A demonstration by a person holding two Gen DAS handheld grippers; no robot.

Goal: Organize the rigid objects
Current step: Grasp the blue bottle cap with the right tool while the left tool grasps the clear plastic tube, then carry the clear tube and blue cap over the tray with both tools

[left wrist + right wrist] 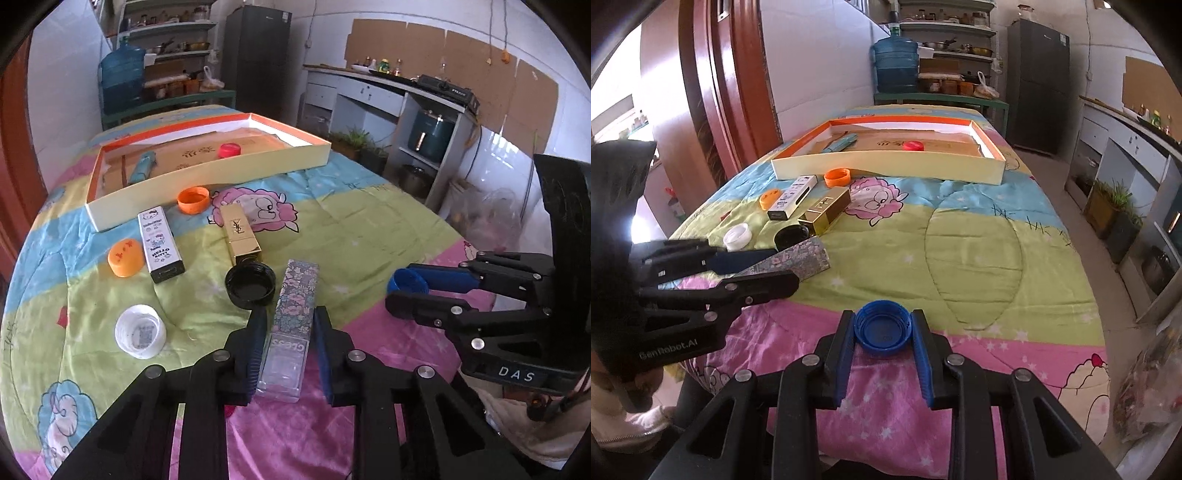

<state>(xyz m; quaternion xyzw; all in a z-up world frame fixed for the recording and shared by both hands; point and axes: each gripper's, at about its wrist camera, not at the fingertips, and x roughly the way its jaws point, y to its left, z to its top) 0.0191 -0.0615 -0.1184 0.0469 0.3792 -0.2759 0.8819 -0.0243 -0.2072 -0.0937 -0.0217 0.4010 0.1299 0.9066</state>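
A floral box [295, 314] lies flat between the left tongs [290, 321], apparently clamped; a blue cap [882, 328] sits open-side-up.

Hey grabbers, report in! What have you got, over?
Left gripper shut on floral box. Right gripper shut on blue cap. Tray ahead, red cap already inside. Black cap touching floral box, over.

The left tongs [783, 269] cover the floral box's [801, 258] near end; labels on the shelf jars [945, 16] are too small to read.
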